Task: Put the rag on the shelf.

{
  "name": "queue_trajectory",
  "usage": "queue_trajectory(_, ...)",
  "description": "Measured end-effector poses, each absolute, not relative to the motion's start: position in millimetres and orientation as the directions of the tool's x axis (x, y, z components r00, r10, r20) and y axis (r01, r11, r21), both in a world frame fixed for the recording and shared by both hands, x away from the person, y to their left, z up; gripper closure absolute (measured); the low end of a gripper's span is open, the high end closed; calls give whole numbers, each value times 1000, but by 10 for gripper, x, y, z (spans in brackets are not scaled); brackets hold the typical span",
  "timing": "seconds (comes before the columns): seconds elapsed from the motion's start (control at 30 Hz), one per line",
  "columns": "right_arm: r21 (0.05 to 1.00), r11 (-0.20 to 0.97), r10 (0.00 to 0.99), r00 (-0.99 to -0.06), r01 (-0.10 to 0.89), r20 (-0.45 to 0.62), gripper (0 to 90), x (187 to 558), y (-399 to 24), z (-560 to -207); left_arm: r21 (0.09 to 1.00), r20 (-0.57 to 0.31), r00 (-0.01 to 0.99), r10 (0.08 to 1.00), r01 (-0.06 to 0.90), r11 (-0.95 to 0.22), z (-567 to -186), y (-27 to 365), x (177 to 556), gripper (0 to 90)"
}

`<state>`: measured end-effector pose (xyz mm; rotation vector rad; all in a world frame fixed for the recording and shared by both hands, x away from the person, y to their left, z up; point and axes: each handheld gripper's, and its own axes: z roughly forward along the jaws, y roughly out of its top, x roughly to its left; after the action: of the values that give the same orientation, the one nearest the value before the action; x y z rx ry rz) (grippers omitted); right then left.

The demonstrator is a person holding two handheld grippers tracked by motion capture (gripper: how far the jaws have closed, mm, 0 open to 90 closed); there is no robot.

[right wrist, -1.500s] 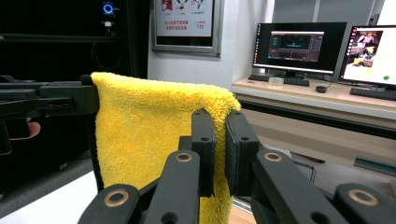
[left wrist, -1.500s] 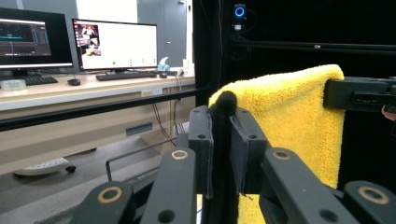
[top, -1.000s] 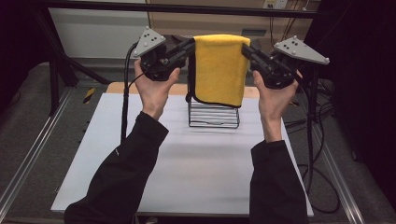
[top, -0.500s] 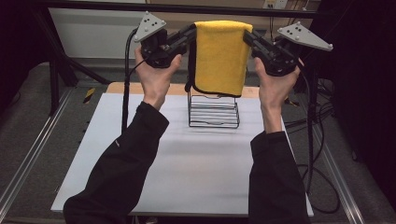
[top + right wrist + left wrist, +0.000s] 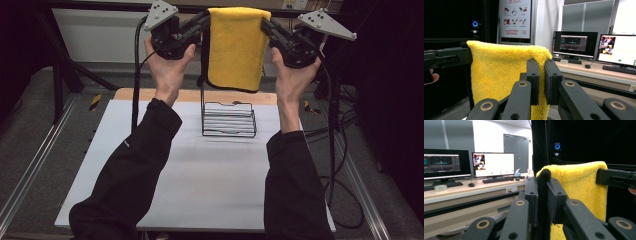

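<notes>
A fluffy yellow microfibre towel (image 5: 235, 47) hangs folded over, held high above the white counter (image 5: 200, 185) by both tools. The left hand-held gripper (image 5: 202, 22) is clamped on the towel's top edge at one side, its two black jaws pressed together on the dark-trimmed fold in the left gripper view. The right hand-held gripper (image 5: 265, 27) is clamped on the opposite top corner, jaws likewise closed on the pile. Pinching both upper corners keeps the cloth stretched flat between the hands, so it drapes evenly instead of bunching. Directly below it, well apart, a black wire rack (image 5: 228, 119) stands on the counter near the far edge; the towel's position over it suggests the rack is where the cloth belongs, though that is only a judgement
</notes>
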<state>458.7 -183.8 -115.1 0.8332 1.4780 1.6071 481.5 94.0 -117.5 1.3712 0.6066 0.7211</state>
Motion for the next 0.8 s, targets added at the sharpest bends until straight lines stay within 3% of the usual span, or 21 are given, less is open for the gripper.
queue_trajectory(0.8,994,-1,886,-461,-112,-52,840,5068,-1813,-1143,993,45,623,781,-114,34,-1199,916,5264,791)
